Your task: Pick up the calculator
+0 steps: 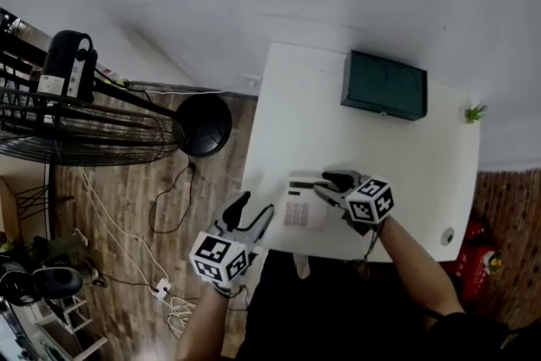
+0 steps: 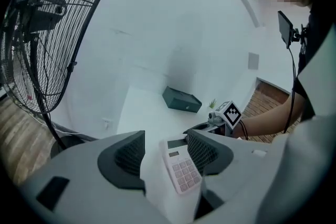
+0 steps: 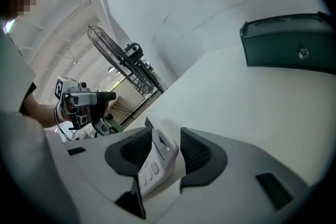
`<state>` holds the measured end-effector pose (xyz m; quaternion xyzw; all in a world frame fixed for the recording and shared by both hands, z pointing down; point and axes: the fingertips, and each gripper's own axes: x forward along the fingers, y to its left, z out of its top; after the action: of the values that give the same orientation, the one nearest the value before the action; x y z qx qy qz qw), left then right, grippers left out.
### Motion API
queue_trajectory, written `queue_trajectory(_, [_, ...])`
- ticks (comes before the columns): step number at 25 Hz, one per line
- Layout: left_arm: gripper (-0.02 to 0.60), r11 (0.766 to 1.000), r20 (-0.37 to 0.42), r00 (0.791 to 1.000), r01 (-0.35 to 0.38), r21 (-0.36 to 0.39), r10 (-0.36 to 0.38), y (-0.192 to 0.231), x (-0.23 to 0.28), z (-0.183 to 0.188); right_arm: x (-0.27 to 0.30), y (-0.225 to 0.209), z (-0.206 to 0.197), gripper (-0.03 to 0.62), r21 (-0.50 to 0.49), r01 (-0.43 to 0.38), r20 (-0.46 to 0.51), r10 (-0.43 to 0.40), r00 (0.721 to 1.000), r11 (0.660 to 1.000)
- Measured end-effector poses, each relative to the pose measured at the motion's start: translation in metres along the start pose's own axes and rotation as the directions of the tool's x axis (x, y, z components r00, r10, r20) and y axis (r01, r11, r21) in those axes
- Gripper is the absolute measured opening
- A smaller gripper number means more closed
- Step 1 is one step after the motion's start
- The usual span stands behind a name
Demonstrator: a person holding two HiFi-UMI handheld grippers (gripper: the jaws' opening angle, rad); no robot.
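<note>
The calculator (image 1: pixel 300 205) is a flat, pale slab with rows of small rounded pinkish keys and a dark display strip. It lies on the smooth white table (image 1: pixel 372 148) at the edge opposite the dark green box (image 1: pixel 385 85), well apart from it. The box is low, rectangular and hard-edged, with a small round fitting on its front face (image 3: pixel 289 47).

The right gripper (image 1: pixel 330 186) is at the calculator's display end, the end nearer the box. Its ribbed black pads (image 3: pixel 195 150) have closed in on the casing (image 3: pixel 155 157), one on each side, and the body sits slanted between them.

The left gripper (image 1: pixel 254 211) is farther from the box than the calculator, off the table's corner over the wood-plank floor (image 1: pixel 127 207). Its jaws stand wide apart with nothing held, and in the left gripper view the keypad (image 2: pixel 181 165) shows beyond the gap, closer to the right-hand pad.

Farther from the box again, beyond the table's side, a black wire-grille fan (image 1: pixel 76 127) stands on a round black base (image 1: pixel 203 124).
</note>
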<state>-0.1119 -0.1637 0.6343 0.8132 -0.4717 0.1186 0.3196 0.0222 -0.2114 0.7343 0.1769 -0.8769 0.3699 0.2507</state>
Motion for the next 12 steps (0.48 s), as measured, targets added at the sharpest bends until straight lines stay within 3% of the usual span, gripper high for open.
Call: queue_trajectory(12, [0.245,0.999,0.004,1.0,-0.013,-0.037,0.013,0.0081,-0.0105,-0.0046,0.0075,0.0062,-0.008,0.123,0.003,-0.05,-0.063,0.05,0.997,0.999])
